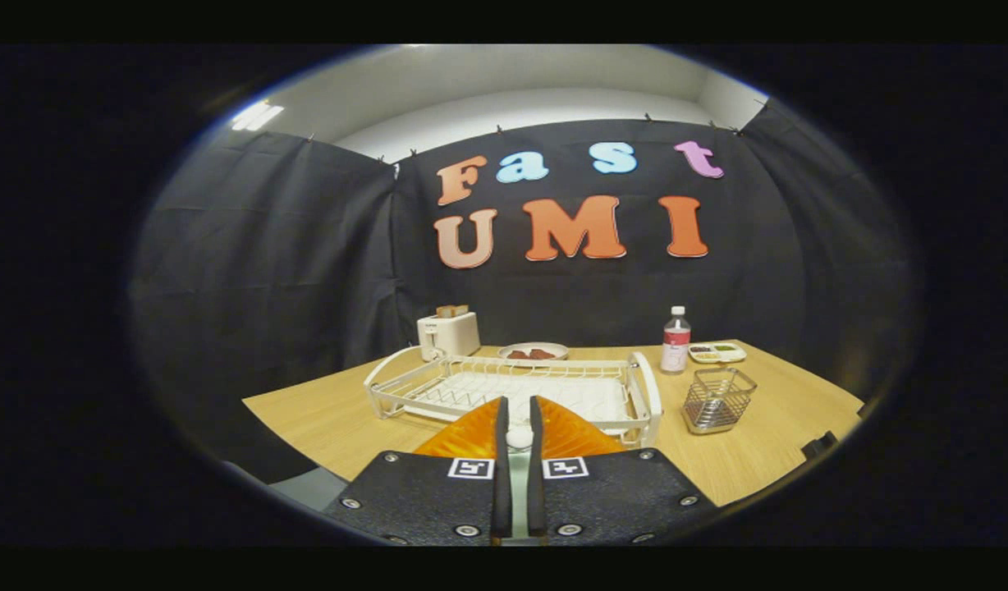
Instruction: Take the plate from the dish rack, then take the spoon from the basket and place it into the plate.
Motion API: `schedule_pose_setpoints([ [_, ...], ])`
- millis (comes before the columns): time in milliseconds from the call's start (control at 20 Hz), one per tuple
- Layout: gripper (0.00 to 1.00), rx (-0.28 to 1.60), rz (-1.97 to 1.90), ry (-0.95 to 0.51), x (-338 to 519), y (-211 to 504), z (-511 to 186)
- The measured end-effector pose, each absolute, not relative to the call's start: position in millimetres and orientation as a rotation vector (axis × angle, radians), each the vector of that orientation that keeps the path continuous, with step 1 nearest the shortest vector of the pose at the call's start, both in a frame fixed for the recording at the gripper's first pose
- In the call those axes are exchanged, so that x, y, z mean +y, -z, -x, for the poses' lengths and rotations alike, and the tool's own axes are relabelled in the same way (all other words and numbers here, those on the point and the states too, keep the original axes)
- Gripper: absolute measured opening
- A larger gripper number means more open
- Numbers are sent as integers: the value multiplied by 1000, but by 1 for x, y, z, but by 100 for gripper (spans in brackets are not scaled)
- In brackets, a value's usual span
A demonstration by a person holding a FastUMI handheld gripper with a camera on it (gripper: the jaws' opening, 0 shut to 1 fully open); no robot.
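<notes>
My gripper (518,404) is shut on a pale spoon (518,439), whose rounded end and thin handle show in the narrow gap between the two fingers. Right under the fingers, on the wooden table (323,419), lies an orange plate (463,437); its ribbed surface shows on both sides of the fingers. The white wire dish rack (512,386) stands just beyond the plate with nothing in its slots. To the right of the rack stands the metal mesh basket (717,400), and nothing shows inside it.
Behind the rack are a white toaster (448,334), a dish of brown food (533,351), a plastic bottle (675,340) and a small compartment tray (717,352). The table's left edge drops off close to the rack's left end.
</notes>
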State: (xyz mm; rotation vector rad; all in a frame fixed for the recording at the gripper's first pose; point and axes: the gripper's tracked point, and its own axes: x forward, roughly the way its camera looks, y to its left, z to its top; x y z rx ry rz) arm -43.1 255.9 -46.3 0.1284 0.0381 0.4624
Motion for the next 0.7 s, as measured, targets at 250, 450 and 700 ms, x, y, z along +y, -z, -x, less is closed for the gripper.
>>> schedule_pose_setpoints([
  [250, 7, 92, -118, -493, 265, 73, 43],
  [450, 10, 139, -124, -522, 267, 93, 45],
  [700, 16, 207, -97, -507, 260, 114, 38],
])
